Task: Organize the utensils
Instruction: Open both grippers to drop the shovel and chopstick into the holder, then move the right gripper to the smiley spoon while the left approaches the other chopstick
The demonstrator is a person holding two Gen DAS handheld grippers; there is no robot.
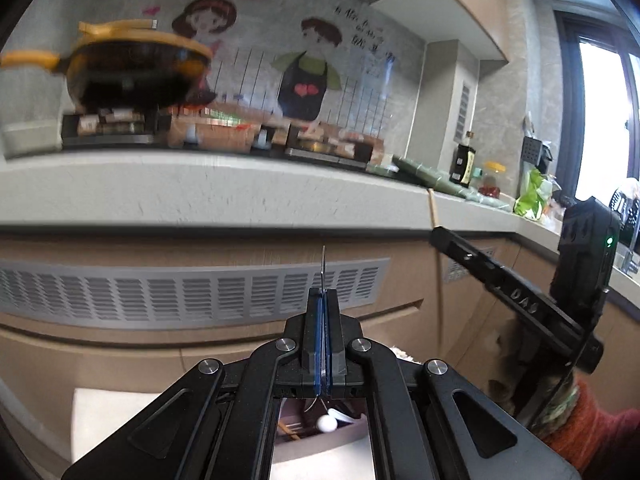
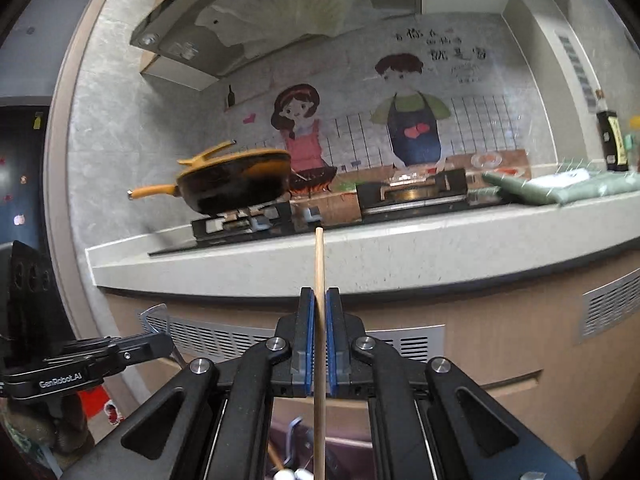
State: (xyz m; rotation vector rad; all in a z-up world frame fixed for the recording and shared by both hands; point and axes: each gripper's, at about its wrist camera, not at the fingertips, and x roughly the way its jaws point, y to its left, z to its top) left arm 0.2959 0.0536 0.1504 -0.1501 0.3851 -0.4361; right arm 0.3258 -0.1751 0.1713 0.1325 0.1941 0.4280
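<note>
closest to the lens in the right wrist view, the right gripper (image 2: 319, 312) has its blue-lined jaws pressed together on a wooden chopstick (image 2: 319, 264). that stick runs straight up past the fingertips toward the countertop (image 2: 400, 256) edge and down between the arms to a tray below, where a few white-tipped utensils (image 2: 294, 474) just show. the left gripper (image 1: 323, 312) is clamped too, on a thin metal utensil (image 1: 323, 268) seen edge-on; whether it is a knife, spoon or fork handle i cannot tell. its sliver pokes up in front of the cabinet vent grille (image 1: 192, 292) under the countertop, and something round and white (image 1: 327, 424) lies below it.

by my reading the chopstick is light, stiff and smooth, so it may pivot or slide in a mid-shaft pinch; gripping nearer its balance point would keep it from swinging. the metal piece looks thin and slippery, held by a narrow edge, so it could twist if bumped.

on the countertop, a yellow-rimmed pan (image 2: 236, 180) sits on the stove (image 2: 244, 224) at its left end, with green packets (image 2: 560, 186) and a dark bottle (image 2: 610, 140) toward its right end. both utensils hang below the countertop edge, in front of the cabinets. the two grippers are close side by side, so i judge the long stick could knock the other tool or the countertop lip when lowered.
</note>
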